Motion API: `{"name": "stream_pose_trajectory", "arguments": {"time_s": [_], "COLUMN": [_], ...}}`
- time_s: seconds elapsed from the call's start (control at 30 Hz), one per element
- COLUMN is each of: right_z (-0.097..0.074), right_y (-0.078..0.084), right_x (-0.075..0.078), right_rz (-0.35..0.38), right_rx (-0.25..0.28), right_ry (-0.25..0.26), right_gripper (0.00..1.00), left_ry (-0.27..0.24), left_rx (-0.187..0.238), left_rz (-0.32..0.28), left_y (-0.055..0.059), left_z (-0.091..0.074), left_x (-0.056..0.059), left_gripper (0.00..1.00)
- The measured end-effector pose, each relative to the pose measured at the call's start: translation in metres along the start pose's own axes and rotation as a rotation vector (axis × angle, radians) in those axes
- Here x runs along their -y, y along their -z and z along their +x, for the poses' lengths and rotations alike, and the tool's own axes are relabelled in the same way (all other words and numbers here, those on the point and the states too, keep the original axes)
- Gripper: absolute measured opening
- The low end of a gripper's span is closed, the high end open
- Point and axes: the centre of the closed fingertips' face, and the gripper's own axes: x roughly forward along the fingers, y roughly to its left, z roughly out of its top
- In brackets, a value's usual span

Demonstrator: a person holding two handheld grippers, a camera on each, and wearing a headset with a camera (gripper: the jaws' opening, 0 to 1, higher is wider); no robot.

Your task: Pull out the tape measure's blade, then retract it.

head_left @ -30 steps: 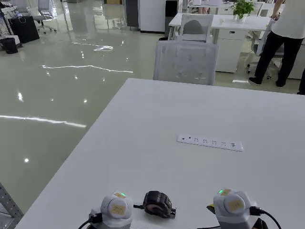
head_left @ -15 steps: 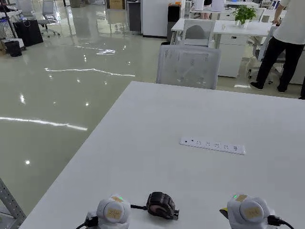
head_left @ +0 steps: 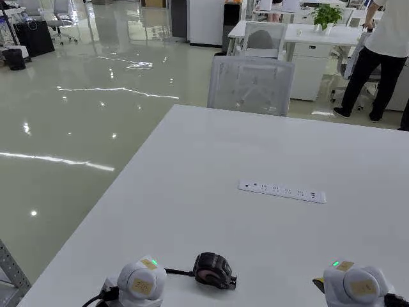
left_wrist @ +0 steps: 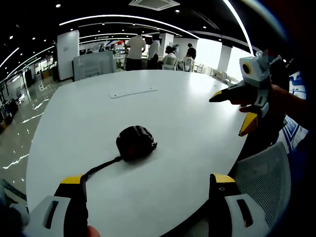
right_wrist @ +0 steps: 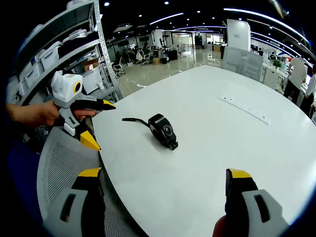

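A black tape measure [head_left: 214, 270] lies on the white table [head_left: 268, 147] near its front edge, blade in, with a black wrist strap [left_wrist: 101, 166] trailing toward the left. My left gripper [left_wrist: 148, 180] is open, its yellow-tipped jaws wide apart and short of the tape measure [left_wrist: 135, 142]. The right gripper [right_wrist: 164, 174] is open too, facing the tape measure [right_wrist: 163, 130] from the other side with a gap between. Each gripper appears in the other's view: the right gripper [left_wrist: 230, 113] and the left gripper [right_wrist: 101, 124], both held off the table edge.
A white power strip [head_left: 282, 191] lies mid-table. A grey mesh chair [head_left: 250, 84] stands at the far edge. A person [head_left: 383, 51] stands by desks at the back right. Shelving [right_wrist: 74, 44] rises at my left. Shiny floor lies beyond the table's left edge.
Both grippers have drawn outward from the tape measure, the right one farther right and lower. The tape measure has not moved.
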Motion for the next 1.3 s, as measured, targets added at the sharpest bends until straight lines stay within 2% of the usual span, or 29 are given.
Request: {"name": "stream_pose_trajectory", "arguments": {"time_s": [0.3, 0.47, 0.57, 0.67, 0.73, 0.93, 1.3], "right_z": [-0.021, -0.033, -0.041, -0.050, -0.056, -0.075, -0.102], "right_y": [-0.003, -0.006, -0.008, -0.010, -0.007, 0.003, 0.016], "right_x": [-0.008, -0.009, -0.004, -0.001, 0.003, 0.010, 0.007], "right_rz": [-0.014, -0.034, -0.053, -0.048, -0.047, -0.034, -0.017], "right_rx": [0.008, 0.011, 0.012, 0.020, 0.017, 0.003, -0.010], "right_ry": [0.010, 0.031, 0.065, 0.076, 0.083, 0.114, 0.143], "right_gripper": [1.00, 1.00, 1.00, 1.00, 1.00, 1.00, 1.00], "left_ry": [0.005, 0.001, 0.002, -0.010, -0.015, -0.016, -0.049], "left_rx": [-0.012, -0.005, -0.002, -0.010, -0.014, -0.011, 0.000], "left_rz": [0.024, 0.025, 0.026, 0.066, 0.083, 0.082, 0.079], "left_y": [0.003, 0.002, 0.002, 0.003, 0.003, 0.005, 0.005], "left_z": [-0.018, -0.029, -0.035, -0.042, -0.047, -0.061, -0.088], "left_x": [-0.005, -0.010, -0.012, -0.013, -0.014, -0.019, -0.034], "left_gripper": [1.00, 1.00, 1.00, 1.00, 1.00, 1.00, 1.00]}}
